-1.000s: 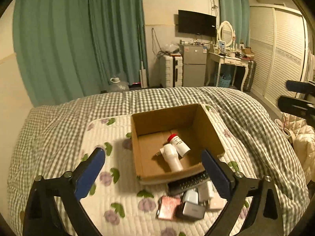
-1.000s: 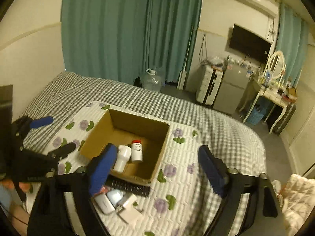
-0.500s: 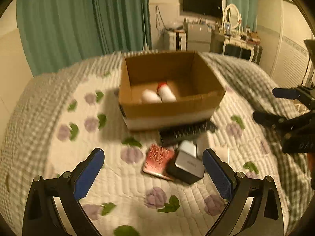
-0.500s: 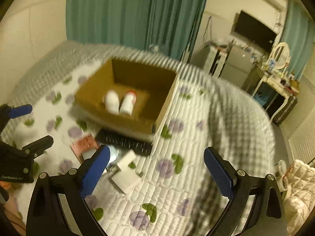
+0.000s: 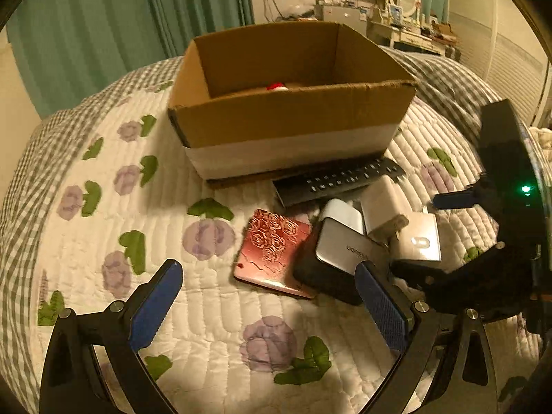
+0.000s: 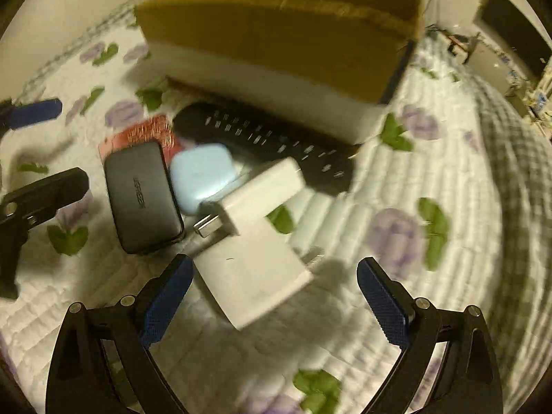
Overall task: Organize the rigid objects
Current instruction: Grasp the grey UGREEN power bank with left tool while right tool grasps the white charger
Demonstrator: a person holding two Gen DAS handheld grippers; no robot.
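A cardboard box [image 5: 293,117] stands on the bed quilt; a red-capped bottle [image 5: 276,87] shows just over its near wall. In front lie a black remote [image 5: 338,179], a red embossed case [image 5: 272,252], a dark power bank [image 5: 348,255], a pale blue case [image 6: 201,176] and white chargers [image 6: 255,269]. My left gripper [image 5: 269,307] is open, low over the quilt just short of the red case. My right gripper [image 6: 272,296] is open, with a white charger between its fingers, not touching them. The right gripper also shows in the left wrist view [image 5: 459,234].
The quilt [image 5: 103,207] has a purple flower print over a checked bedspread. Green curtains [image 5: 103,17], a dresser with a mirror and a wall television stand beyond the bed. The left gripper's fingers [image 6: 41,110] show at the left of the right wrist view.
Both grippers have dropped from high above the bed to just over the pile in front of the box. Both jaws stay open. The objects have not moved.
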